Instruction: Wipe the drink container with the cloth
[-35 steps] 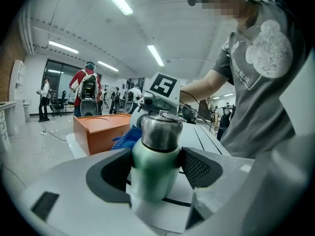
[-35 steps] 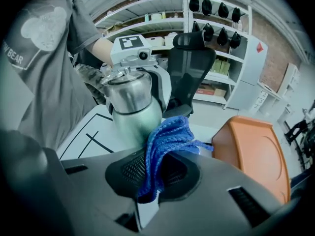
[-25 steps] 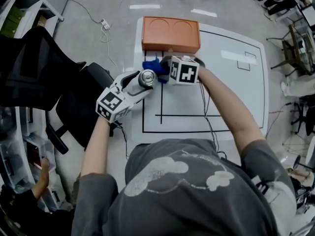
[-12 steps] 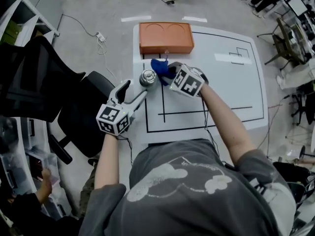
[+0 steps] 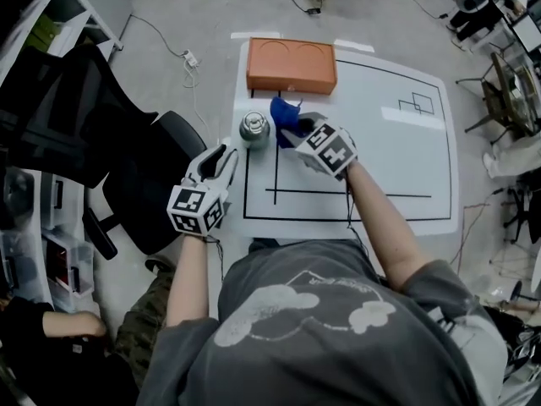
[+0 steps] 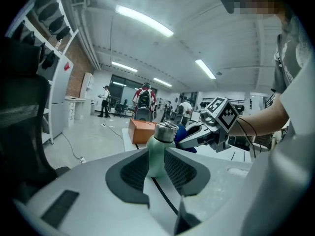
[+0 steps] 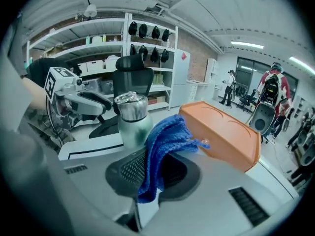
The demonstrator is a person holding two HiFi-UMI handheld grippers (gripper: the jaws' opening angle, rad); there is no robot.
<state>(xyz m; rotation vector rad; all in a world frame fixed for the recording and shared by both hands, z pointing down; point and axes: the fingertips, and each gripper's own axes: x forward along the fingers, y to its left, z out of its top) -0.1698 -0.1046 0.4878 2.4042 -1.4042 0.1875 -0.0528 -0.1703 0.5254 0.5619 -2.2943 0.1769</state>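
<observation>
1. Drink container (image 5: 253, 127): a pale green bottle with a steel cap stood upright on the white table (image 5: 380, 167), just on the person's side of the orange box (image 5: 292, 64), near that box's left end.
2. Left gripper (image 5: 226, 152): its jaws were partly apart and closing, with nothing pressed between the pads.
3. In the left gripper view, the bottle (image 6: 160, 149) showed through the gap of the left gripper (image 6: 158, 170), in line with it but beyond the fingertips.
4. From the head view, those fingertips (image 5: 221, 148) lay farther from the orange box than the bottle did, near the bottle yet clear of it.
5. Right gripper (image 5: 294, 128): its jaws were clamped on a blue cloth (image 5: 285, 117), just on the person's side of the orange box's middle.
6. In the right gripper view, the cloth (image 7: 160, 151) ran up from between the pads of the right gripper (image 7: 157, 173) in a bunched fold, with a loose corner pointing toward the orange box (image 7: 226, 132).
7. The bottle (image 7: 132, 119) stood just left of that fold, ahead of the right gripper's left pad; the cloth overlapped its side, though actual contact could not be told.
8. Neither gripper's pads touched the bottle itself.
</observation>
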